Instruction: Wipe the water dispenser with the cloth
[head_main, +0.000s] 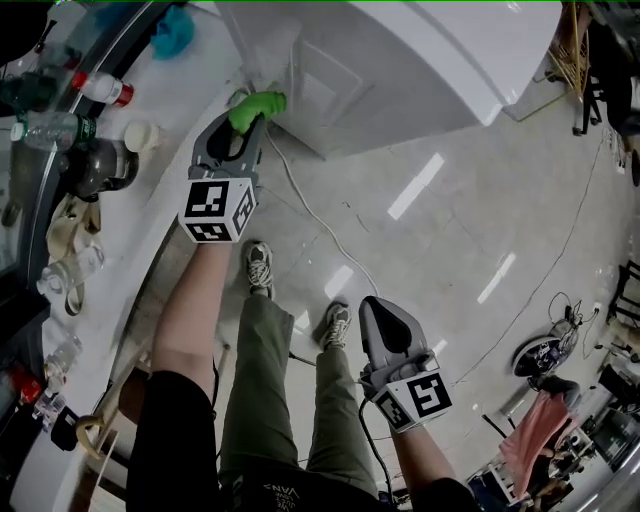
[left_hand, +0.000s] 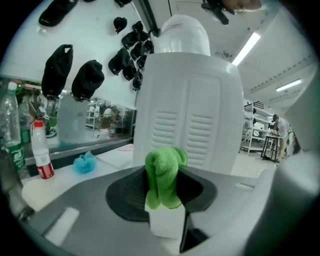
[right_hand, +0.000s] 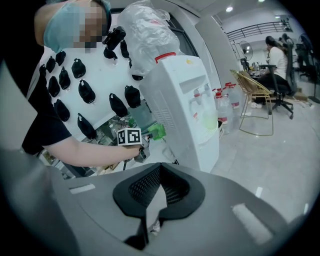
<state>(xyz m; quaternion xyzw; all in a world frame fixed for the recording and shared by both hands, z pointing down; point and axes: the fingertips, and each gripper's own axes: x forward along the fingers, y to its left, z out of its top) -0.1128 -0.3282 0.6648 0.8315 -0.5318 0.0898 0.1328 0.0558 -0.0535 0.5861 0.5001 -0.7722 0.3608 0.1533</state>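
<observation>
Clamping cloth (head_main: 258, 104), left tool (head_main: 249, 122) beside dispenser (head_main: 400, 60) edge; right tool (head_main: 384, 318) over floor (head_main: 480, 220).

Our grey left gripper (head_main: 256, 116) and right gripper (head_main: 373, 305) each carry a black-and-white marker cube (head_main: 218, 208). We wear black sleeves (head_main: 178, 430) and olive trousers (head_main: 262, 380).

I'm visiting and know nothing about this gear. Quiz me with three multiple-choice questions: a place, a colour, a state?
1. Where is the cloth?
A) on the floor
B) in the left gripper, by the water dispenser
C) on the counter

2. What colour is the cloth?
A) red
B) white
C) green

3. How are the right gripper's jaws?
A) together, empty
B) clamped on a bottle
C) wide apart

Answers: 1 B, pinched in that gripper's jaws; 2 C, green in every view; 3 A, its own view shows them meeting on nothing.
</observation>
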